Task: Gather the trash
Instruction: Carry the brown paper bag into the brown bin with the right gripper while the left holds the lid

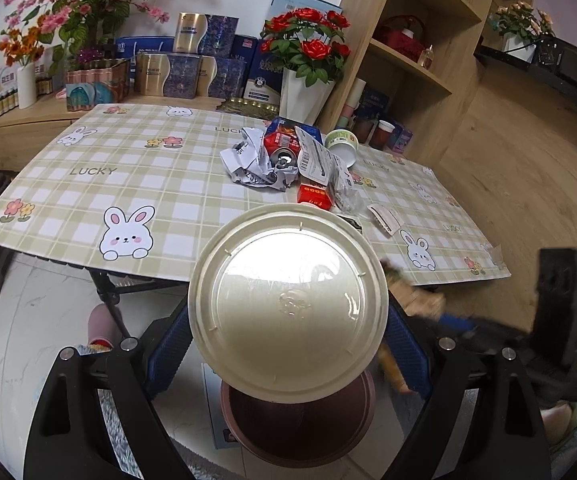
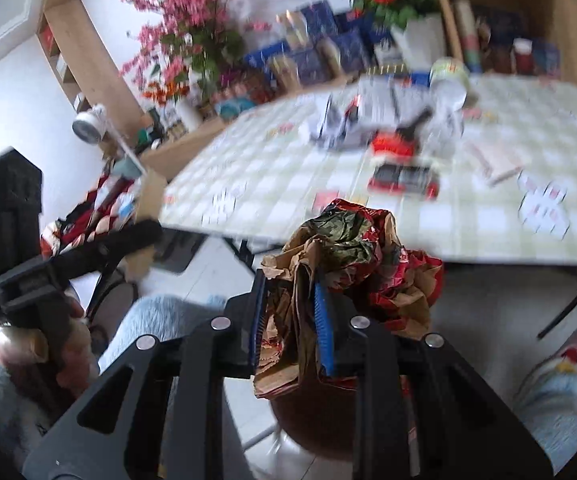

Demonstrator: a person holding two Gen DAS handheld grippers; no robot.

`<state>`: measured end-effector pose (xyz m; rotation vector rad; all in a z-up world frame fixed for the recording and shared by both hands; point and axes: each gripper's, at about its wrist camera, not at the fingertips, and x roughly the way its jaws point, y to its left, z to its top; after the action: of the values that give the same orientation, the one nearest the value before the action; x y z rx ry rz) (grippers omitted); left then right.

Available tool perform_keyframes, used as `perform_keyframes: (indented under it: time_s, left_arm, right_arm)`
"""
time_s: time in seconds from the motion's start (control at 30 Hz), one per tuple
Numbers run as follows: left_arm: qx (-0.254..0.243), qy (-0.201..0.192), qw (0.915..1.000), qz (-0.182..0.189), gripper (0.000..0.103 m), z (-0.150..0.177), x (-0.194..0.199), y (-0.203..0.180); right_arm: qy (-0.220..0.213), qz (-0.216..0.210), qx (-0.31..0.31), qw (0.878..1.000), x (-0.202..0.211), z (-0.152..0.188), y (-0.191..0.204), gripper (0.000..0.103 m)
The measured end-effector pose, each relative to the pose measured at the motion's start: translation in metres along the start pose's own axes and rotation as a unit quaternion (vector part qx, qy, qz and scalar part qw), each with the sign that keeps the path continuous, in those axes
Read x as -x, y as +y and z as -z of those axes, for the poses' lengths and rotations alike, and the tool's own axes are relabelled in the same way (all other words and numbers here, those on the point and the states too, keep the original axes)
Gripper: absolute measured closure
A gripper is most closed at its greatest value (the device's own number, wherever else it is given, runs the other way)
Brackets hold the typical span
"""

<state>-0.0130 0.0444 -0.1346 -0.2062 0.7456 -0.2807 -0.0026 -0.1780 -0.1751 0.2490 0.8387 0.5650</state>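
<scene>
The left gripper point(image 1: 288, 320) is spread wide, and its two blue pads point(image 1: 168, 344) press on the sides of a round cream bowl point(image 1: 288, 304). The bowl is held up in the air, in front of the near edge of the table point(image 1: 68, 216). Right under it, on the floor, stands a brown bin point(image 1: 300, 428).

The right gripper point(image 2: 292, 320) is nearly closed. It pinches a crumpled wrapper point(image 2: 348, 264), brown, red and green, between its pads. The wrapper is also held off the table, in front of the near edge, just above the brown bin point(image 2: 308, 420).

More trash lies on the table, toward the far right corner. There is crumpled white paper point(image 1: 248, 164), a red can point(image 1: 282, 152) on its side, a small red box point(image 1: 315, 194) and a pale green cup point(image 1: 342, 140) tipped over. They sit close together in a heap. A white card point(image 1: 384, 218) lies near the right edge, a little apart from the heap.

The right wrist picture is blurry, so small things on the table are hard to tell there.
</scene>
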Motion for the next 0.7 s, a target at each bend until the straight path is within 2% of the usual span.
perform_keyframes:
  time_s: [0.17,0.33,0.57,0.7]
  left_arm:
    - [-0.008,-0.007,0.9999,-0.002,0.017,0.003,0.003,-0.004]
    - [-0.018,-0.002,0.9998,-0.005,0.017,0.007,-0.003,-0.007]
    - [-0.016,0.028,0.9995,-0.007,0.017,0.015,-0.023,-0.005]
    - [-0.021,0.034,0.9992,-0.009,0.017,0.018,-0.029,-0.006]
  right_arm:
    - [0.050,-0.024,-0.047,0.997,-0.026,0.018,-0.015,0.077]
    - [0.095,-0.007,-0.114,0.989,-0.048,0.039,-0.047,0.077]
    - [0.128,0.000,-0.173,0.977,-0.069,0.062,-0.081,0.075]
    - [0.127,0.010,-0.172,0.977,-0.072,0.061,-0.085,0.069]
